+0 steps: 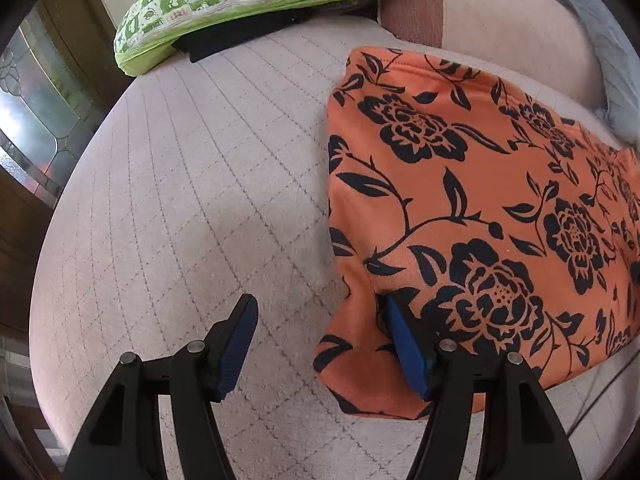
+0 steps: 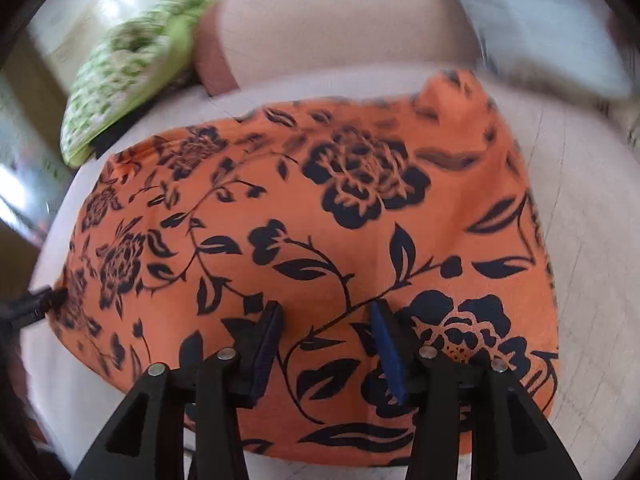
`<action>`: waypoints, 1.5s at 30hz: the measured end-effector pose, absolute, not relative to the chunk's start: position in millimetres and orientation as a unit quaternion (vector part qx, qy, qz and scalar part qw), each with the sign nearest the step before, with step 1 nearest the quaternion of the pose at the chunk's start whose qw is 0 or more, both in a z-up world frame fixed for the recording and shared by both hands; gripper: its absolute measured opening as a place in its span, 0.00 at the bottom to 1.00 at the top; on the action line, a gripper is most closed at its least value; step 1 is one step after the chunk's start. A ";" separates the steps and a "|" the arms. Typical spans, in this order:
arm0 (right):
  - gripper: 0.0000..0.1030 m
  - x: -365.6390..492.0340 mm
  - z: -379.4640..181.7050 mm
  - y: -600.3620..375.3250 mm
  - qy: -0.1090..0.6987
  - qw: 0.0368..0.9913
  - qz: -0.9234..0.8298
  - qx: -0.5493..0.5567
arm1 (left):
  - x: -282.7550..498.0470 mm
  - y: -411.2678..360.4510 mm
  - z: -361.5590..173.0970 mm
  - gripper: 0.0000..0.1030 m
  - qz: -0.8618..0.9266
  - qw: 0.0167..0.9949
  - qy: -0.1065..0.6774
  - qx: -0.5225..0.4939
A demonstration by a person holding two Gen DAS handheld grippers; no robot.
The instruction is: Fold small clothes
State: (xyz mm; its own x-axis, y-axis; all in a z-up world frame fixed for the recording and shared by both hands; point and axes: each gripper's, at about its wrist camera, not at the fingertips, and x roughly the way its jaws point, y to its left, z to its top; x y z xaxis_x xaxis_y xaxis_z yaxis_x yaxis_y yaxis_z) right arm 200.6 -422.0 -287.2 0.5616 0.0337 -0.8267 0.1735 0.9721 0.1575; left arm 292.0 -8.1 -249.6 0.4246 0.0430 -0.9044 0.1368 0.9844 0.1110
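One orange garment (image 1: 460,200), soft knit printed with black roses and vines, is lying flat in a rough rectangle on the pale quilted sofa seat (image 1: 200,180). The left gripper (image 1: 320,344) is gaping wide, its right blue ribbed pad touching the cloth's near-left corner. The right gripper (image 2: 326,344) is hovering released above the cloth's near edge. One green patchwork cushion (image 1: 240,0) is sitting far ahead, left.
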 end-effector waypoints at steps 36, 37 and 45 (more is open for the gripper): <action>0.50 352.2 -256.7 -283.6 0.479 0.874 0.020 0.081 | 314.1 -22.8 -267.5 0.96 -0.038 0.843 0.536 0.036; 0.50 341.7 -251.3 -286.6 0.471 0.879 0.018 0.078 | 313.2 -24.5 -265.0 0.96 -0.036 0.846 0.531 0.042; 0.50 267.9 -229.9 -322.7 0.436 0.898 -0.007 0.060 | 297.3 -25.5 -227.5 0.96 -0.033 0.877 0.477 0.046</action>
State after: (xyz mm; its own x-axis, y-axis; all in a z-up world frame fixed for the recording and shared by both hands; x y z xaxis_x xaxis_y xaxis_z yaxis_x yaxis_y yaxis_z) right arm 267.9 -322.7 -229.9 0.6197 0.0401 -0.7838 0.0641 0.9928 0.1014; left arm 297.3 -25.5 -227.5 0.5434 -0.0137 -0.8394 0.1019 0.9935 0.0498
